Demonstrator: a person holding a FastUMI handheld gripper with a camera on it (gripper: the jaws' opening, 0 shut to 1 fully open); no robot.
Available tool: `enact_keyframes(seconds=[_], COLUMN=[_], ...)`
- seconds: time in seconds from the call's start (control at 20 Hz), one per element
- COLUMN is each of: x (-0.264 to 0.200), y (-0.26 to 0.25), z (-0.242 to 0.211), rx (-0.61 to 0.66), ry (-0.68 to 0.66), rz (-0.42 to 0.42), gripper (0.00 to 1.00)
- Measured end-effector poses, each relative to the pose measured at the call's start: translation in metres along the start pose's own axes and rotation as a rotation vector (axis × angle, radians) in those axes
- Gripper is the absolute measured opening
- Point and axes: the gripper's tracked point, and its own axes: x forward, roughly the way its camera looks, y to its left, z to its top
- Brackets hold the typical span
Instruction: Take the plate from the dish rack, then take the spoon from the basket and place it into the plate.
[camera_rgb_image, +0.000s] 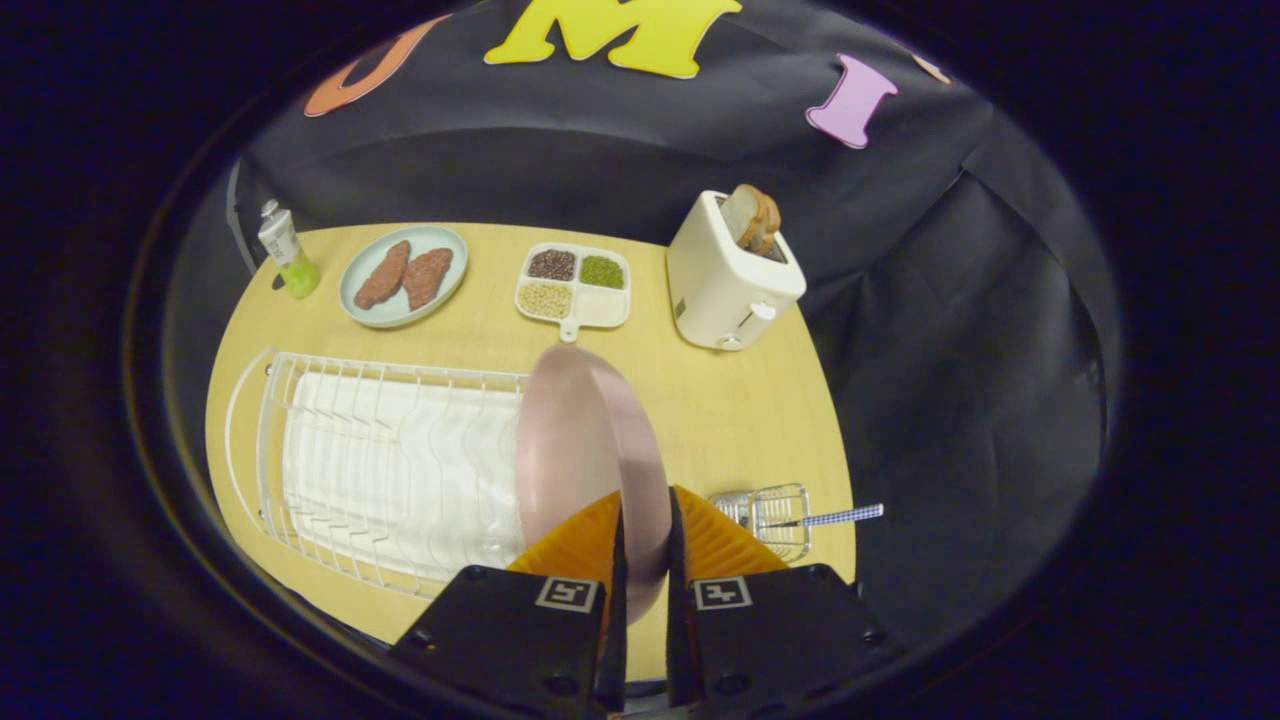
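Note:
A pink plate (580, 450) stands on edge between my fingers, and my gripper (645, 540) is shut on its rim. It hangs above the wooden table (730, 410), just past the right end of the white wire dish rack (390, 460). To the right of my fingers sits a small wire basket (775, 515). A spoon (845, 516) with a checked handle lies in it, its handle sticking out to the right over the table's edge.
Along the back of the table stand a white toaster (730, 275) with bread, a divided tray of beans (573, 285), a pale plate with two meat pieces (403, 275) and a small bottle (287, 250). Bare tabletop lies between the toaster and the basket.

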Motion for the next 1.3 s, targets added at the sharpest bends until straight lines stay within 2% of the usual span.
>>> enact_keyframes(seconds=[0.15,0.35,0.8,1.1,1.3], x=[-0.011,-0.029,-0.081,-0.098,-0.088], y=[-0.004,-0.009,-0.029,-0.008,0.012], z=[-0.002,-0.020,-0.103,-0.155,-0.178], rx=[0.006,0.024,0.093,0.093,0.062], ry=[-0.039,-0.068,-0.120,-0.136,-0.134], rz=[0.006,0.069,0.227,0.375,0.436], gripper=[0.21,0.21,0.21,0.21,0.21])
